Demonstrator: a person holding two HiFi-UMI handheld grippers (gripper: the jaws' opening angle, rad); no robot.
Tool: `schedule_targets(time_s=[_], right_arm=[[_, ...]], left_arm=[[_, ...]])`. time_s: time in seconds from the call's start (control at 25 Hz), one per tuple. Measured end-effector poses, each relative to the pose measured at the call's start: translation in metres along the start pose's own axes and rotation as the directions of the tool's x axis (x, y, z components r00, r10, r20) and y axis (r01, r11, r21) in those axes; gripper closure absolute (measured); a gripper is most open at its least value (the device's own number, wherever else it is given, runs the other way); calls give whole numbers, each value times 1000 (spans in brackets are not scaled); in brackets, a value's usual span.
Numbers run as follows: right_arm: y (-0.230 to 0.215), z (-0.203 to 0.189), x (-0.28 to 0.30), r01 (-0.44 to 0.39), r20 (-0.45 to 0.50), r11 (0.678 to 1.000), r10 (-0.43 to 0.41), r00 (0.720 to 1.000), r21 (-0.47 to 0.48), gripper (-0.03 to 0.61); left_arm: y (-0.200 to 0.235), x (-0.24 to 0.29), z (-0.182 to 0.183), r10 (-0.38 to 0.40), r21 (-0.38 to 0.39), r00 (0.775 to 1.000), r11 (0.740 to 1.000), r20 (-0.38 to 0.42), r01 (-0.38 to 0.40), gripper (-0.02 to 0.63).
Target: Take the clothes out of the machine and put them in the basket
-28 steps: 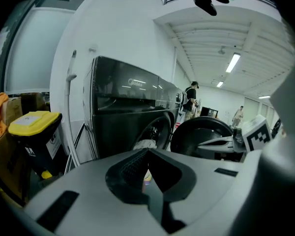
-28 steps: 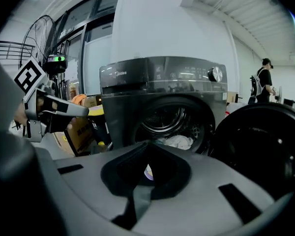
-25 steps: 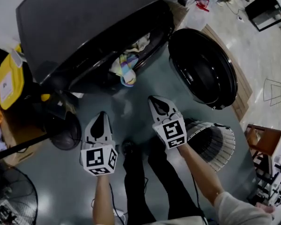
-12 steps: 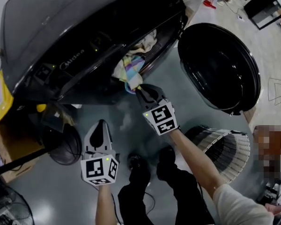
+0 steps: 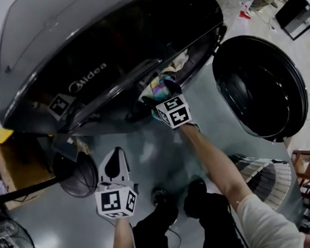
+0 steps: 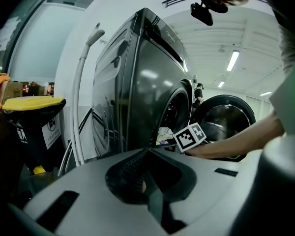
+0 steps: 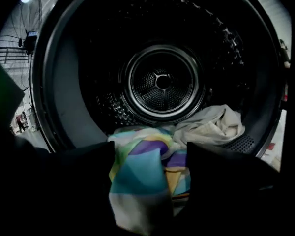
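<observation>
Two garments lie at the front lip of the perforated metal drum [image 7: 162, 80] of the dark grey machine [image 5: 67, 35], which has "Midea" on its front. The multicolour cloth [image 7: 142, 176], in teal, purple and yellow patches, runs lengthwise down the frame. It sits between the wide-apart jaws of the right gripper [image 7: 147, 181], not clamped. The crumpled cream cloth [image 7: 211, 124] is at its right. The left gripper [image 5: 113, 156], lower left, has jaws together and empty. Ribbed basket [image 5: 266, 174] lower right, round door [image 5: 263, 87] open upper right.
</observation>
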State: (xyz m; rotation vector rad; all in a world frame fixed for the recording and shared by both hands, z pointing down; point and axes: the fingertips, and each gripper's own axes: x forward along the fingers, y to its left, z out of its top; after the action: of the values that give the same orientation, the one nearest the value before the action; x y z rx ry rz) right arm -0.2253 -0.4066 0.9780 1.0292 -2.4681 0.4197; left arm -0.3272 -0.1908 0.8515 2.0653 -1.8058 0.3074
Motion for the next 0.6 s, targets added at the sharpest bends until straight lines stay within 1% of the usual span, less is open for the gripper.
schedule_targets(time_s=[0.08, 0.12, 0.24, 0.32, 0.44, 0.48, 0.6], right_arm=[[-3, -16, 14, -4, -48, 1000, 4, 999, 16, 132], [-4, -22, 17, -5, -55, 1000, 6, 998, 29, 132], [-1, -25, 18, -19, -28, 999, 21, 999, 48, 139], [12, -23, 19, -63, -32, 998, 64, 997, 29, 287], [25, -20, 17, -92, -70, 996, 91, 993, -17, 409], [27, -17, 14, -95, -77, 995, 92, 993, -36, 442], [33, -6, -3, -95, -63, 992, 90, 994, -78, 503]], left_arm=[[4, 2, -5, 7, 0, 1000, 1000, 2, -7, 595], [6, 2, -7, 11, -1, 1000, 1000, 4, -11, 595], [10, 3, -9, 21, -7, 1000, 1000, 8, -21, 595], [11, 3, -10, 23, -9, 1000, 1000, 5, -23, 595], [7, 3, -9, 18, -9, 1000, 1000, 0, -18, 595], [4, 3, -7, 14, -8, 1000, 1000, -1, -14, 595], [-3, -1, 1, 3, -5, 1000, 1000, -5, -3, 595]])
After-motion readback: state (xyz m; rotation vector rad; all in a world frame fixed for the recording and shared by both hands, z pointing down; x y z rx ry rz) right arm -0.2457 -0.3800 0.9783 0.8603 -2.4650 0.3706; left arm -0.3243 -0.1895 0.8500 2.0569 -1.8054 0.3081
